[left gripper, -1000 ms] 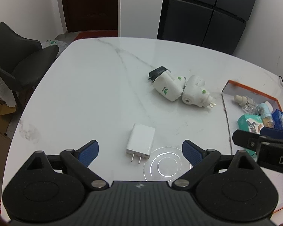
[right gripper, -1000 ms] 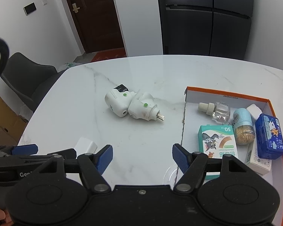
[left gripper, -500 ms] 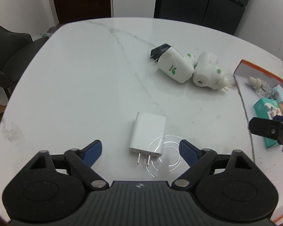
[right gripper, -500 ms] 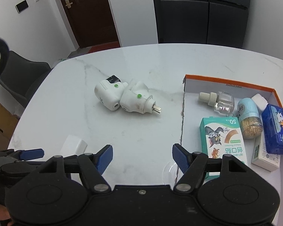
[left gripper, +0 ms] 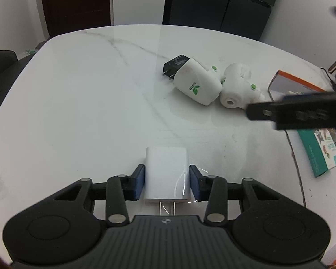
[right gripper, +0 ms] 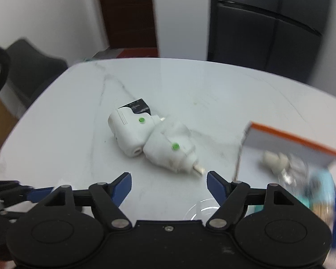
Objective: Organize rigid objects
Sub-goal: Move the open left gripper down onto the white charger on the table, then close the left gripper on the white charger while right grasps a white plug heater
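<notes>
The left gripper (left gripper: 166,185) had just closed onto the white charger (left gripper: 166,177), a light, stiff, smooth block held by its flat sides; beyond the charger, the right gripper (right gripper: 169,185) gaped wide, empty

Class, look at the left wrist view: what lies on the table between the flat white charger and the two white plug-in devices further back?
Nothing: in the left wrist view, only bare marble table separates the charger from the devices.

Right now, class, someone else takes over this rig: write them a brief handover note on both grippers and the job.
Left gripper: jaws have just closed onto the white charger, which lies on the table.
Right gripper: open, empty, pointed at two white plug-in units lying touching.
Done: several items already in the orange-rimmed box.
Left: charger and both units still to go in.
</notes>
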The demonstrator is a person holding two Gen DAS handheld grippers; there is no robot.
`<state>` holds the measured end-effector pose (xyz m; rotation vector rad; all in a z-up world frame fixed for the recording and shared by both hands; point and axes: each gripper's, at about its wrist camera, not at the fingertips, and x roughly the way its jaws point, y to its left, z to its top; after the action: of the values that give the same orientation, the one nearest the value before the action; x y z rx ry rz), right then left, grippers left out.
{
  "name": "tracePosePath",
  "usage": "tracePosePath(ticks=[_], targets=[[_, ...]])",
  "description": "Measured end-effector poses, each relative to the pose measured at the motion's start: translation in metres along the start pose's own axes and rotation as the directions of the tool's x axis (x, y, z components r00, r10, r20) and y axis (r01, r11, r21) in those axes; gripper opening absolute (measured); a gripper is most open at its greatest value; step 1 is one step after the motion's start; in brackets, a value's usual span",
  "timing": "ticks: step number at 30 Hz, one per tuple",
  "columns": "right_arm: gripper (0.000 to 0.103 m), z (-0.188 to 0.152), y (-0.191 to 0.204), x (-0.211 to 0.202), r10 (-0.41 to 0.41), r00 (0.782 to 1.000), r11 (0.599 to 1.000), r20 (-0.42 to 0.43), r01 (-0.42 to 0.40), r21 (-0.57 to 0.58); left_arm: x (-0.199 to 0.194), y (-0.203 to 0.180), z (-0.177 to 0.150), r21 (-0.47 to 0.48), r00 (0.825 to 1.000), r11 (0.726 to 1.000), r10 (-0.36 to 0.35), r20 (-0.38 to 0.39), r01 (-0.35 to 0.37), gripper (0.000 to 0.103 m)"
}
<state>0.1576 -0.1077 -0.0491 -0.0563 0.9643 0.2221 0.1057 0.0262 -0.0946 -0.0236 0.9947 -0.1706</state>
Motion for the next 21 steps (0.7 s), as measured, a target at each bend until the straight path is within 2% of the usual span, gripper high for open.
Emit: tracePosePath(ticks=[5,12,15,16,21], targets=[[0.088,0.017,0.002,0.032,-0.005,1.0,0.99,-0.027,0.001,-0.144,-0.004,0.009,-0.005,-0.012,0.999,0.999,-0.033,0.001,0.033,0.042],[0.09,0.031,0.002,0.065,0.019,0.997,0.976,-0.071,-0.034,-0.216,-0.005,0.018,-0.007,-0.041,0.999,0.998,-0.045,0.012,0.045,0.042],[0.086,0.028,-0.003,0.07,0.083,0.993,0.983,-0.086,-0.096,-0.159,-0.003,0.018,-0.007,-0.045,0.999,0.998,-0.04,0.016,0.041,0.042],[0.079,0.027,-0.006,0.068,0.087,0.993,0.987,-0.075,-0.096,-0.128,-0.002,0.018,-0.007,-0.046,0.999,0.998,-0.037,0.018,0.038,0.042],[0.079,0.011,-0.005,0.048,0.075,0.996,0.995,-0.046,-0.078,-0.068,-0.003,0.016,-0.006,-0.068,0.999,0.997,-0.026,0.029,0.027,0.041]])
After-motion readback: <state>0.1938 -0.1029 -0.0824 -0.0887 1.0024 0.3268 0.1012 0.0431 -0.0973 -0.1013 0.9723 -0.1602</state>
